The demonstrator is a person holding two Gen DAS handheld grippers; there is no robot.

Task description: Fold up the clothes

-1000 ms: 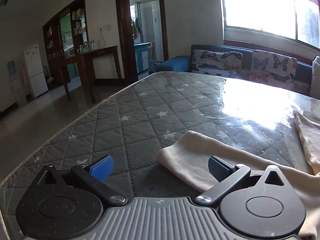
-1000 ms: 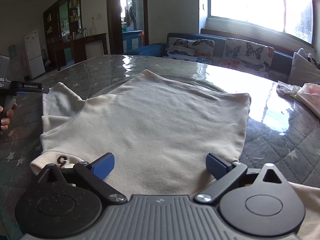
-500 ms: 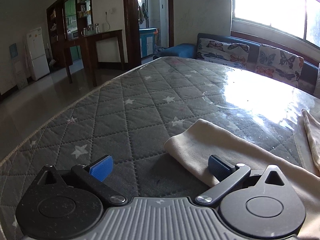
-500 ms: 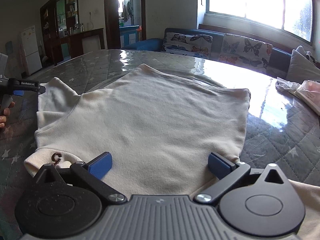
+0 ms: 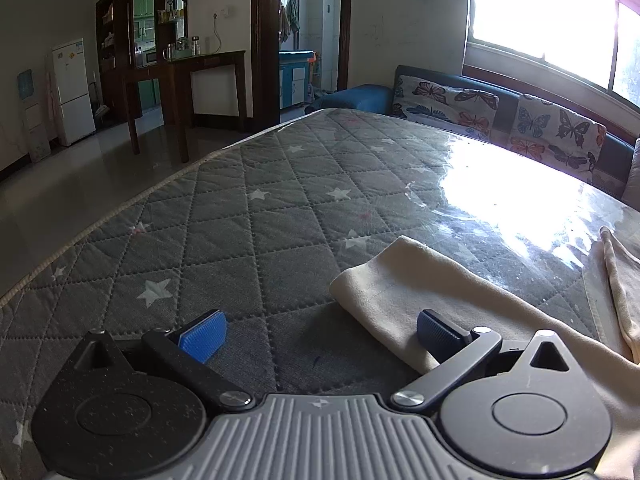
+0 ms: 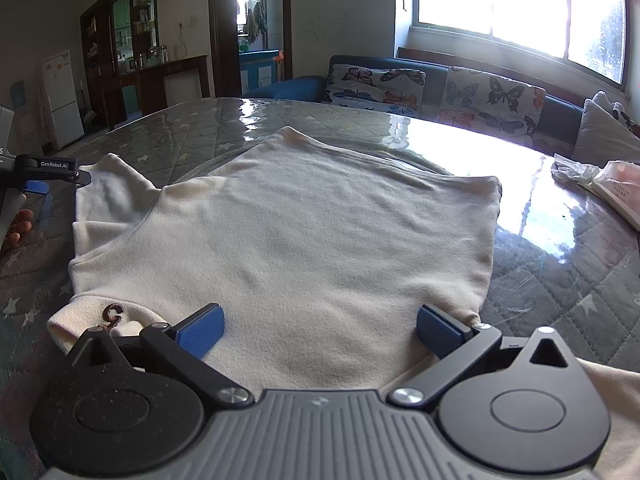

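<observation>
A cream shirt (image 6: 288,240) lies spread flat on a grey quilted mattress (image 5: 248,216) with white stars, under a clear glossy cover that catches the window glare. In the right wrist view the shirt fills the middle of the bed, its collar with a small brown mark (image 6: 113,314) at the near left and one sleeve (image 6: 108,188) reaching out to the far left. The right gripper (image 6: 318,330) hovers low over the near part of the shirt, its blue-padded jaws spread wide with nothing between them. The left gripper (image 5: 320,332) is at that left sleeve, jaws also spread wide and empty; its right pad (image 5: 434,334) sits over the sleeve's edge, while the left pad is over bare mattress. From the right wrist view this left gripper shows at the far left edge, with a hand (image 6: 16,228) on its handle. A white packet (image 6: 616,192) lies on the far right of the bed, and a sofa with butterfly cushions (image 6: 432,88) stands beyond, under the window.
</observation>
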